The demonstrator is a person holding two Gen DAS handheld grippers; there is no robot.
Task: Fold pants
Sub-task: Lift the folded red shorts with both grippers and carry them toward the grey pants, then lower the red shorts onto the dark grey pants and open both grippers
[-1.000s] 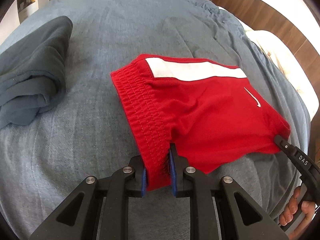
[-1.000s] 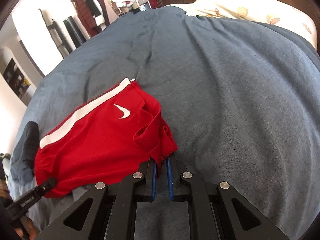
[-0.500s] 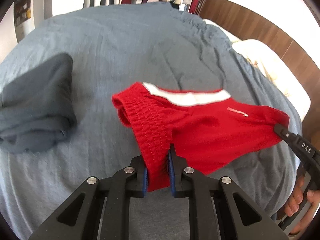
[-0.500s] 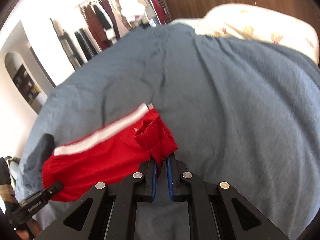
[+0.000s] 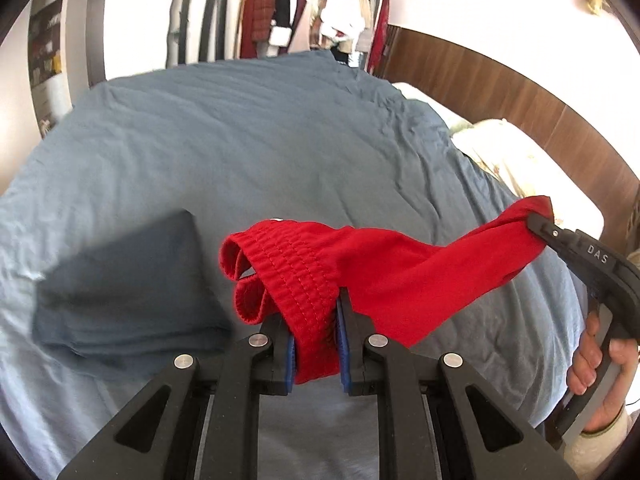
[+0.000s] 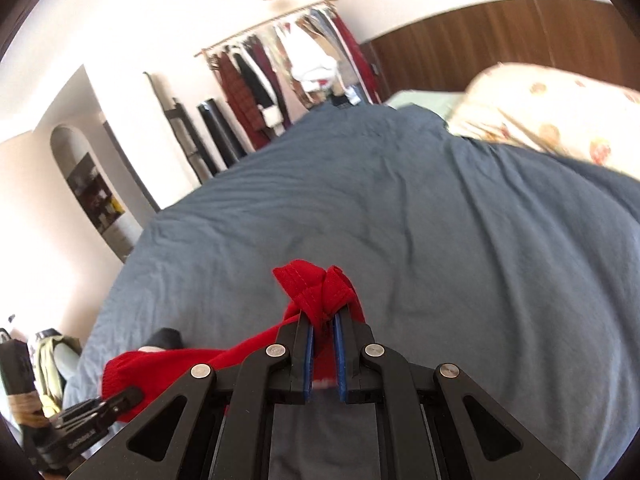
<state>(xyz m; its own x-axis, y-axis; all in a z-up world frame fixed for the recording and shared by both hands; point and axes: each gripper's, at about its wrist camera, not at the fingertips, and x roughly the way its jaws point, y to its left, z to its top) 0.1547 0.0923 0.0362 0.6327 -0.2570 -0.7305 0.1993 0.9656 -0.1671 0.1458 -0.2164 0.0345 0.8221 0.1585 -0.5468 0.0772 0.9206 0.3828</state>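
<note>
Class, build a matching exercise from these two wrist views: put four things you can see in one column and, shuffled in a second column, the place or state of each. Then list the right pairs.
Column 1
1. red shorts
2. dark grey garment
3. patterned pillow
4. left gripper

Column 2
A. lying folded on the blue bedcover
B. shut on the elastic waistband
C. by the wooden headboard
D. held up between two grippers

Pairs: 1-D, 2-A, 3-C, 4-B

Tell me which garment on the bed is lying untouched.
The folded dark grey garment rests alone on the blue bedcover; the red shorts hang between the left gripper and right gripper.
</note>
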